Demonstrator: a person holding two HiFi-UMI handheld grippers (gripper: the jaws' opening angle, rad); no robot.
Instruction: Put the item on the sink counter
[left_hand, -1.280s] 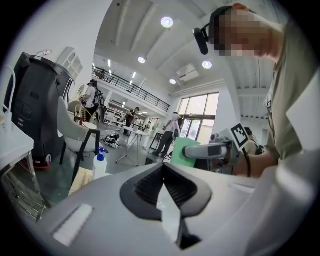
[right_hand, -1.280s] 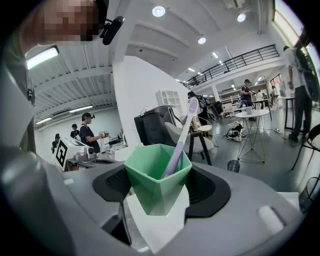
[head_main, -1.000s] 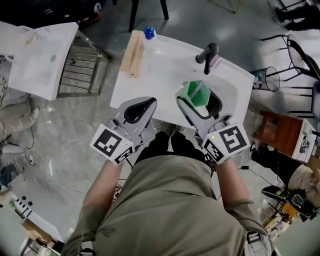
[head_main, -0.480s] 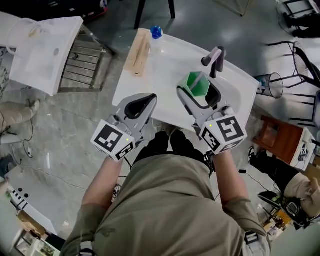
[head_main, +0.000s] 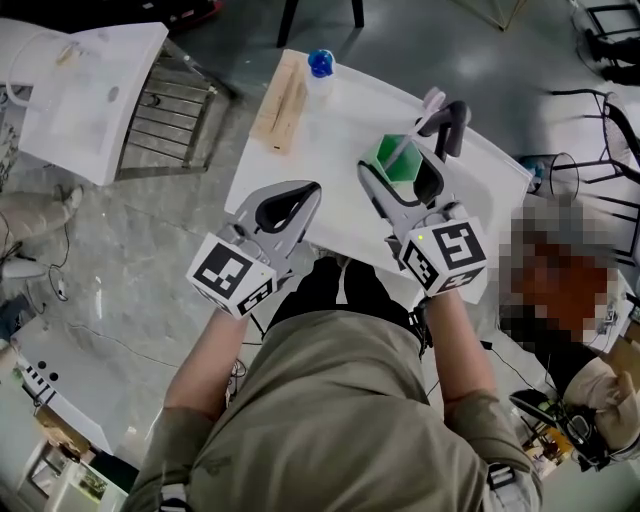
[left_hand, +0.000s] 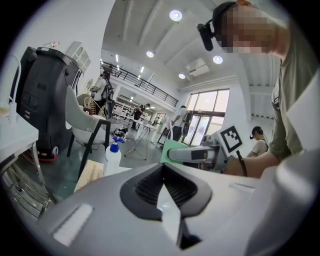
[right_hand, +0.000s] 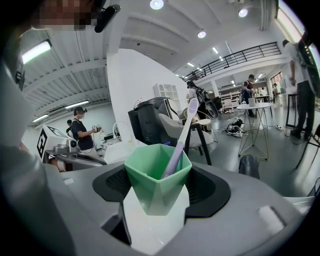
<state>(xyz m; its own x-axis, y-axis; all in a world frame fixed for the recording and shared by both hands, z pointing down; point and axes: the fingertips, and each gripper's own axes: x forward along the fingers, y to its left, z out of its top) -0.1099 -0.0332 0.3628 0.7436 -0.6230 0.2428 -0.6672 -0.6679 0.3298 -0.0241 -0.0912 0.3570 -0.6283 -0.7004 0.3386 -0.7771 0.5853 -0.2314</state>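
We find the cup (head_main: 398, 165) between the jaws of the right gripper (head_main: 400, 185) above the sink counter (head_main: 330, 130), a toothbrush (head_main: 420, 118) standing in it, the faucet (head_main: 455, 120) just behind, the left gripper (head_main: 298, 200) to its left, and a wooden board (head_main: 283, 100) beside a spray bottle (head_main: 320, 65) along the counter's far left.

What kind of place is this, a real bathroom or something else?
Probably a large open lab or workshop hall, not a bathroom: the white sink counter stands alone on a grey floor, a railed upper gallery runs overhead, and other people stand around in the background.
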